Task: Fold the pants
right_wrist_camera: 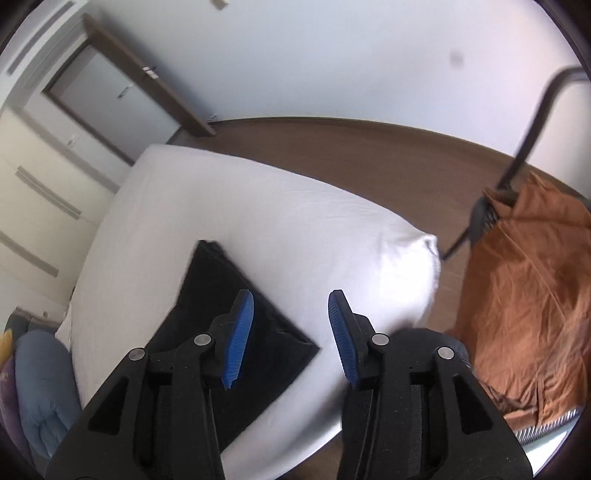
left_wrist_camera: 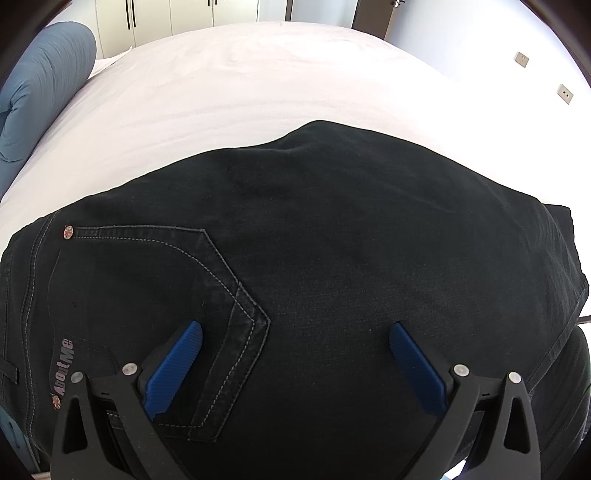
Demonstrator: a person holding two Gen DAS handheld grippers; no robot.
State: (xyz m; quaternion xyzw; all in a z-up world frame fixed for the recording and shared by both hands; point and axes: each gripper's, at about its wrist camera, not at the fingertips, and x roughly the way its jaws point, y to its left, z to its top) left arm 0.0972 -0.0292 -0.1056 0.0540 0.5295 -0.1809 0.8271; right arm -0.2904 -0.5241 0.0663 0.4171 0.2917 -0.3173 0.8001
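Black jeans lie folded on the white bed, with a stitched back pocket and a brand label showing at the lower left. My left gripper hovers close over them, its blue pads spread wide and nothing between them. In the right wrist view the same pants form a dark rectangle on the sheet. My right gripper is raised above their near corner, its jaws partly apart and holding nothing.
A blue-grey pillow lies at the bed's left end. An orange garment drapes over a dark-framed chair right of the bed. Brown floor, a door and pale wardrobes surround the bed.
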